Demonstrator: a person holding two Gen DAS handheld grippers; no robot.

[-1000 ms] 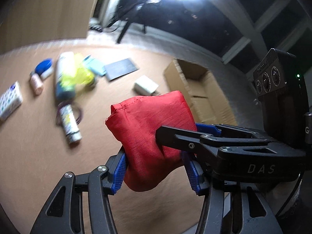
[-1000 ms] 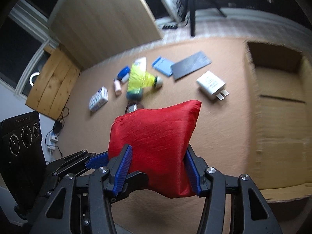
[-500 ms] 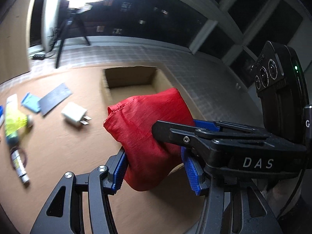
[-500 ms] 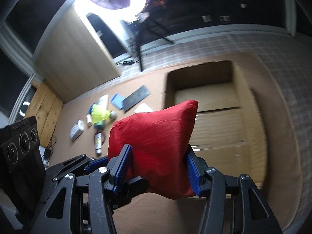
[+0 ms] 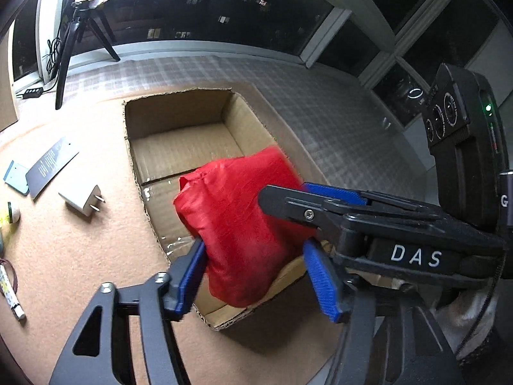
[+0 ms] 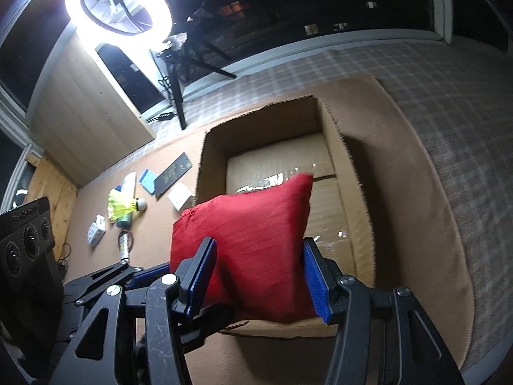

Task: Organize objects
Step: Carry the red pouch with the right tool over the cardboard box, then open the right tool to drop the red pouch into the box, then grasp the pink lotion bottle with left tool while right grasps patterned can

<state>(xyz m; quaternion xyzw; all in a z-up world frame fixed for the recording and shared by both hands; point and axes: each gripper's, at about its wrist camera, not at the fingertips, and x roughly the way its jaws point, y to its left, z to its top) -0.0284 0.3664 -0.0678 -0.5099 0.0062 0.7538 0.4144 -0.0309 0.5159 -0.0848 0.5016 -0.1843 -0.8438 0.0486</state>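
A red fabric pouch hangs over the near end of an open cardboard box. My left gripper has the pouch between its blue pads, and its jaws are opening: the right pad stands clear of the cloth. In the right wrist view my right gripper is shut on the same pouch, both pads against its sides. One right finger crosses the pouch in the left wrist view. The box has nothing inside that I can see.
Left of the box on the brown mat lie a white charger, a dark flat card, a blue card and a yellow shuttlecock among several small items. A ring light on a tripod stands behind. Plaid floor lies right.
Both grippers carried the red pouch from above the scattered items to above the box. The left jaws have spread, and their right pad has come off the cloth.
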